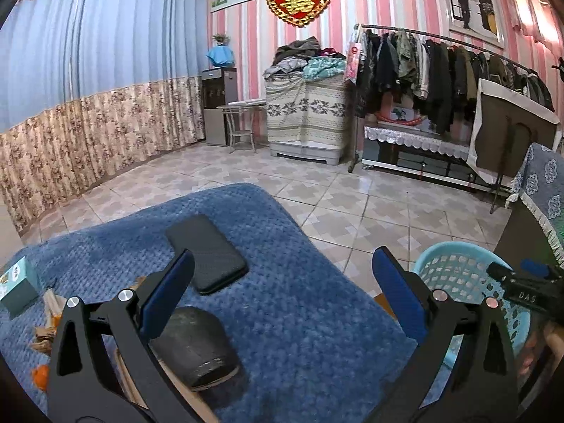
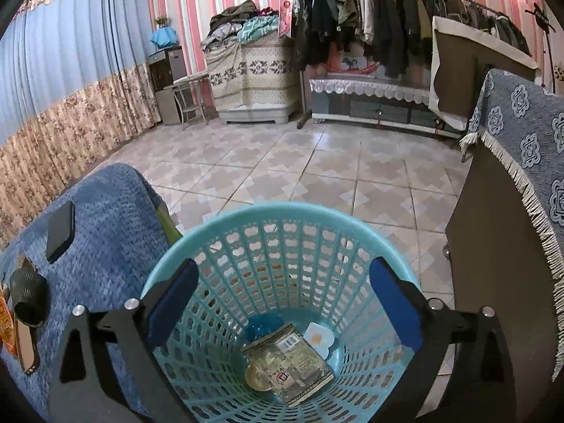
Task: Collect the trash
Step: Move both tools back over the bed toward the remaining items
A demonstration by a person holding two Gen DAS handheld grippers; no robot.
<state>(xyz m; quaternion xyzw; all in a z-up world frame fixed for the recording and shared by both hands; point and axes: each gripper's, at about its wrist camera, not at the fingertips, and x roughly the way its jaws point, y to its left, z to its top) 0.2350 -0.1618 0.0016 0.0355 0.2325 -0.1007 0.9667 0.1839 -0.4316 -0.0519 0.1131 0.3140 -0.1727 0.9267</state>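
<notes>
right wrist view looks straight down into the light blue trash basket [image 2: 282, 232], and my right claw [image 2: 283, 303] hangs over its mouth with both blue pads spread wide and nothing between them. at the bottom of the basket lie a printed snack wrapper [image 2: 287, 366], a small white piece with an orange spot [image 2: 319, 339] just beside it, and something dark blue [image 2: 262, 328] partly under the wrapper. to the left of the basket is the table under a blue knitted cloth [image 2: 105, 246], with a black phone [image 2: 60, 231] and a dark cylinder [image 2: 28, 296] on it. in the left wrist view my left claw [image 1: 282, 278] is also released, held above that cloth with nothing in its grip. crumpled brown scraps [image 1: 47, 320] and an orange bit [image 1: 39, 377] lie at the cloth's left edge, near a small teal box [image 1: 19, 287]; the basket stands at the right, off the table.
</notes>
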